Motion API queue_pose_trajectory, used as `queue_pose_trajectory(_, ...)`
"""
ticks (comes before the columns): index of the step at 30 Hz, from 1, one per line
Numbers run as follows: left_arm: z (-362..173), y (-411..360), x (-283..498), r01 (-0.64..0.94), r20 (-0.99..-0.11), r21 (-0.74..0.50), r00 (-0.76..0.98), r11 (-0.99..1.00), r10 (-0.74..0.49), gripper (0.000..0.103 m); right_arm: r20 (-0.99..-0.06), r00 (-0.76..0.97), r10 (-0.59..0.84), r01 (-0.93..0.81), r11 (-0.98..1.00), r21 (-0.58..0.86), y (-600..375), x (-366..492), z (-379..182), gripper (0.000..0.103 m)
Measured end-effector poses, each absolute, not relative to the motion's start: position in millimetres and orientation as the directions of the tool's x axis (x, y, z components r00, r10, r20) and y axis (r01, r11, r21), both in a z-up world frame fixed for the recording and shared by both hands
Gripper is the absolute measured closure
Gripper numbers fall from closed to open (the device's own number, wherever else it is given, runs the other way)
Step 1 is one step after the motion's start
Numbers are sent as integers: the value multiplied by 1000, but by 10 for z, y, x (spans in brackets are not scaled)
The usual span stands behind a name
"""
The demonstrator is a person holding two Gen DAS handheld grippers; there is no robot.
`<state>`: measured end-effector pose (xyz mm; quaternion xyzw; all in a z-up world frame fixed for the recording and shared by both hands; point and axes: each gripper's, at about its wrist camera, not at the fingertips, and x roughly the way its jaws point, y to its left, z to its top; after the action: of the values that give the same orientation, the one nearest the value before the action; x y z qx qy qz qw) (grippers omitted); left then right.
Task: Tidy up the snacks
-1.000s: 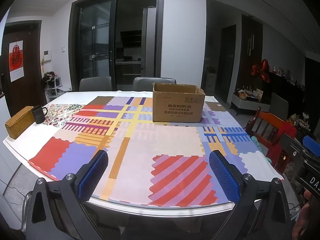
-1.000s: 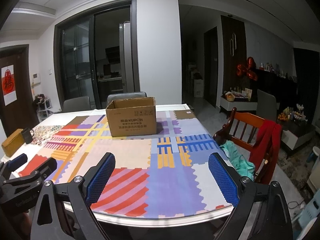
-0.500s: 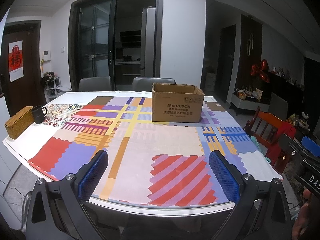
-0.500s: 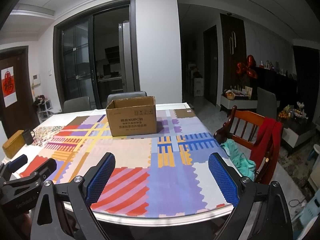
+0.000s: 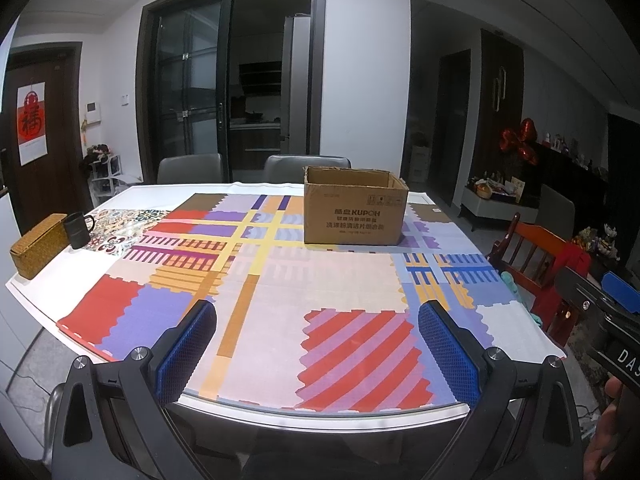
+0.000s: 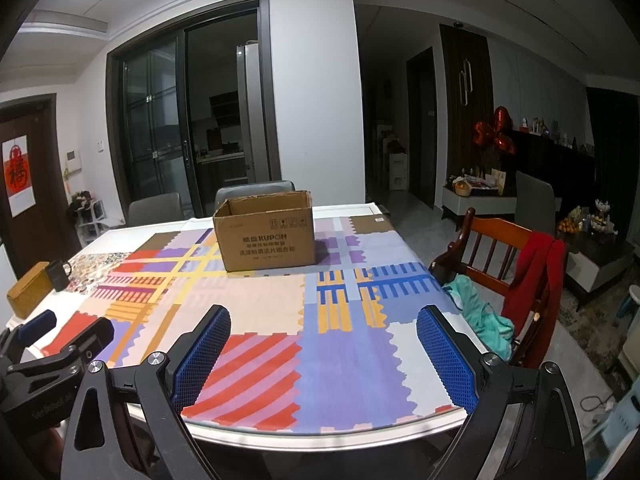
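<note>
An open brown cardboard box [image 5: 354, 210] stands on the far middle of the table, on a colourful patchwork cloth [image 5: 280, 280]; it also shows in the right wrist view [image 6: 266, 236]. What it holds is hidden. No snacks are in view. My left gripper [image 5: 316, 350] is open and empty, held over the table's near edge. My right gripper [image 6: 320, 354] is open and empty, also over the near edge. Each gripper shows at the side of the other's view, the right one [image 5: 608, 320] and the left one [image 6: 52, 344].
A woven basket [image 5: 38, 246] and a dark mug [image 5: 78, 230] sit at the table's left edge. Grey chairs [image 5: 188, 168] stand behind the table. A wooden chair [image 6: 508, 264] with red and teal clothes stands at the right side.
Both views have shifted only slightly; the right wrist view has dropped a touch. Both grippers stay open and nothing on the table has moved.
</note>
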<state>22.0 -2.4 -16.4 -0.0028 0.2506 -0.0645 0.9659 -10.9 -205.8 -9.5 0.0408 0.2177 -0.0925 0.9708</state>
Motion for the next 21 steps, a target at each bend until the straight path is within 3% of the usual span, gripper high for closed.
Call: queue_pose_trajectory(21, -177, -5, 209, 124, -486, -38, 864, 992, -127, 0, -429, 889, -160, 195, 980, 40, -2062, -107, -104, 8)
